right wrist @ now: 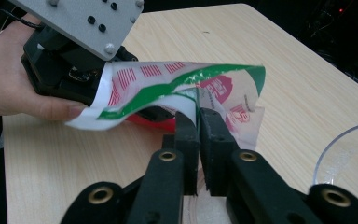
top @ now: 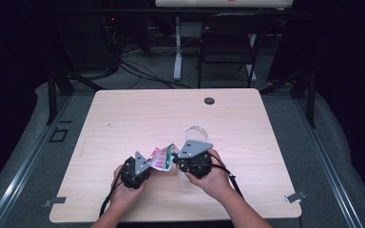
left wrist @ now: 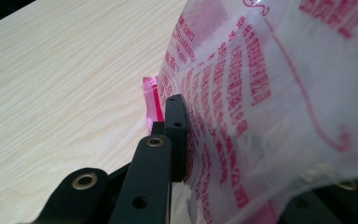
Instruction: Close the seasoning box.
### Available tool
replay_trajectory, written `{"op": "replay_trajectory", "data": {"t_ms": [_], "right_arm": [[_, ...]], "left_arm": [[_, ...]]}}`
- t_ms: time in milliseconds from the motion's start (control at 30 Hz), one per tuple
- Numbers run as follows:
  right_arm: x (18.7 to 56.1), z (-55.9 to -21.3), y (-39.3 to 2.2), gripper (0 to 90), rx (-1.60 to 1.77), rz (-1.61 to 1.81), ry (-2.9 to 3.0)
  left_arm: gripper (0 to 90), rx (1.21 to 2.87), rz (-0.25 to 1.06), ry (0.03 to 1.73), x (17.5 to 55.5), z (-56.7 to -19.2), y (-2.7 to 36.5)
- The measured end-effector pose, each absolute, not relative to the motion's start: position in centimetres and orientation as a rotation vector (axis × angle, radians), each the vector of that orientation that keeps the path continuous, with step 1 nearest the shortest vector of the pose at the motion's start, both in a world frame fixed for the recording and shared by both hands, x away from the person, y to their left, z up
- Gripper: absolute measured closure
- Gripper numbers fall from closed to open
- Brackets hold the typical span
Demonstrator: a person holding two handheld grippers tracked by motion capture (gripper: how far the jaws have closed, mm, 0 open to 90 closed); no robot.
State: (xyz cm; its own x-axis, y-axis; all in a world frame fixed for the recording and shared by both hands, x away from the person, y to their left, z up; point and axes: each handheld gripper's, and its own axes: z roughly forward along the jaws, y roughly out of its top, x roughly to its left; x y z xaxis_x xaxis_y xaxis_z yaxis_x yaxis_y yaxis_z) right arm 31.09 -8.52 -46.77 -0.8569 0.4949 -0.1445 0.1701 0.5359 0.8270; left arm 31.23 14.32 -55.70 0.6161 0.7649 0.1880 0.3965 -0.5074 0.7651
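Near the table's [top: 123,114] six o'clock edge, both grippers, left [top: 145,164] and right [top: 177,160], pinch a bag [top: 161,157]; its red print is unreadable

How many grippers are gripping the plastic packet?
2. The left gripper clamps the plastic packet at its left end; the right gripper pinches its right edge, beside the clear bowl.

You held a thin glossy plastic bag [right wrist: 177,88], crinkled film, part clear, printed red and green. Your grippers' jaws looked like matt black plastic with brass-coloured rivets; the left gripper's [right wrist: 121,100] top plate was matt grey metal. The table [top: 138,114] was pale wood-grain laminate, smooth, low sheen. The bowl [right wrist: 349,154] at the right looked like clear glossy plastic.
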Motion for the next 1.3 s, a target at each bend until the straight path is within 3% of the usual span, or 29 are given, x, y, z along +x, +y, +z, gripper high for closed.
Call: {"op": "replay_trajectory", "data": {"t_ms": [233,767,1300], "right_arm": [[30.6,-46.3,-9.0,75.9,0.538,1.271,2.387],[30.4,-46.5,-11.4,73.9,0.616,1.321,2.334],[30.4,-46.6,-13.0,71.8,0.676,1.354,2.294]], "left_arm": [[81.8,2.086,0.616,0.953,31.7,-55.7,15.2],[82.9,1.985,0.481,1.012,32.6,-55.7,17.1],[84.7,1.905,0.533,1.059,32.8,-54.4,19.6]]}}
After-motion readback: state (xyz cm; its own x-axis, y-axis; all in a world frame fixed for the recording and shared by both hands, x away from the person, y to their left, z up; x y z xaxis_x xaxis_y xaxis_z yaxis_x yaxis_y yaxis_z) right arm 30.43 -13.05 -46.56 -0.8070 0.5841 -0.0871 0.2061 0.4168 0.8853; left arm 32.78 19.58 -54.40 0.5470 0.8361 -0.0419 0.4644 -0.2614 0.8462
